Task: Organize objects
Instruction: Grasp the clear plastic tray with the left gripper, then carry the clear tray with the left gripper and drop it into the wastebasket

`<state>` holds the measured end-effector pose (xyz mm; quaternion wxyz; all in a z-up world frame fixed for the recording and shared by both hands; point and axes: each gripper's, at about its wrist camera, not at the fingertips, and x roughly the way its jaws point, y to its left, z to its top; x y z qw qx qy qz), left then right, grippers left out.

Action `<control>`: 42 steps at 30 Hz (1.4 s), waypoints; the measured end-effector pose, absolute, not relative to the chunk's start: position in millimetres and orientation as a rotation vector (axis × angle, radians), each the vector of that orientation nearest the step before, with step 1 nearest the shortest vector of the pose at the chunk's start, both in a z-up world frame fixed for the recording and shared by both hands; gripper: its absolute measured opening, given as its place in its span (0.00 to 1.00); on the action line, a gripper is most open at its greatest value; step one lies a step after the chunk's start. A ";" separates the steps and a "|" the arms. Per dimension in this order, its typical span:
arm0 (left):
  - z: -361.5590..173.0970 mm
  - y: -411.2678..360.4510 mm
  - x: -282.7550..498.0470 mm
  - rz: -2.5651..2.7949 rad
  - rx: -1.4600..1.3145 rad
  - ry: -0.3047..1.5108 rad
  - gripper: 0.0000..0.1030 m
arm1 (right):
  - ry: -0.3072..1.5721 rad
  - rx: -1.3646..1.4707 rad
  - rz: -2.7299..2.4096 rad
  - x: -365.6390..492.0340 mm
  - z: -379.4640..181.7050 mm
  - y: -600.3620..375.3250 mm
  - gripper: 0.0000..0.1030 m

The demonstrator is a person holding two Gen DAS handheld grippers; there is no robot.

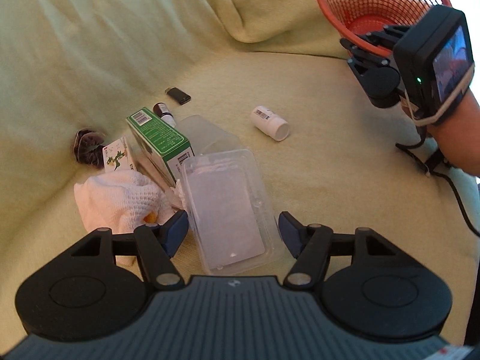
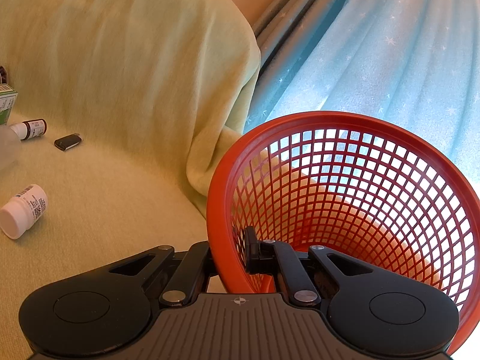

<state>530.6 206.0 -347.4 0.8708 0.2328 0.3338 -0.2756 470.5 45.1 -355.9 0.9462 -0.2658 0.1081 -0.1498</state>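
My left gripper (image 1: pixel 233 231) is open, its fingers on either side of a clear plastic clamshell box (image 1: pixel 228 210) lying on the pale green blanket (image 1: pixel 330 180). Left of it lie a white knitted cloth (image 1: pixel 120 201), a green carton (image 1: pixel 162 141), a small white carton (image 1: pixel 118 156), a dark bottle (image 1: pixel 163 112), a dark scrunchie (image 1: pixel 88 147) and a small black USB stick (image 1: pixel 179 95). A white pill bottle (image 1: pixel 270 123) lies apart. My right gripper (image 2: pixel 231 258) is shut on the rim of the red mesh basket (image 2: pixel 345 198), tilted; it also shows in the left wrist view (image 1: pixel 360 45).
The blanket drapes over a sofa back (image 2: pixel 135 45) behind the objects. A blue curtain (image 2: pixel 390 45) hangs behind the basket. The right wrist view also shows the pill bottle (image 2: pixel 24 210), the USB stick (image 2: pixel 67 141) and the dark bottle (image 2: pixel 30 129).
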 end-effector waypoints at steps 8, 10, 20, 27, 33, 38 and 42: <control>-346.4 209.1 532.8 -0.673 0.662 0.671 0.61 | 0.221 -0.541 -0.305 470.8 -355.6 44.7 0.02; -347.1 210.3 533.0 -0.652 0.676 0.672 0.62 | 0.220 -0.540 -0.305 470.7 -355.6 44.8 0.02; -348.3 207.3 521.2 -0.515 0.707 0.612 0.61 | 0.222 -0.543 -0.305 471.2 -355.9 45.0 0.02; -364.9 191.6 507.0 -0.492 0.916 0.507 0.51 | 0.223 -0.541 -0.304 471.4 -355.4 44.5 0.02; -366.3 190.6 502.6 -0.529 0.972 0.499 0.50 | 0.223 -0.539 -0.304 471.6 -355.6 44.8 0.02; -356.1 192.2 504.2 -0.609 1.020 0.482 0.49 | 0.223 -0.537 -0.304 472.8 -355.5 44.7 0.02; -340.5 190.5 506.7 -0.661 1.084 0.424 0.49 | 0.224 -0.537 -0.304 473.4 -355.9 45.6 0.02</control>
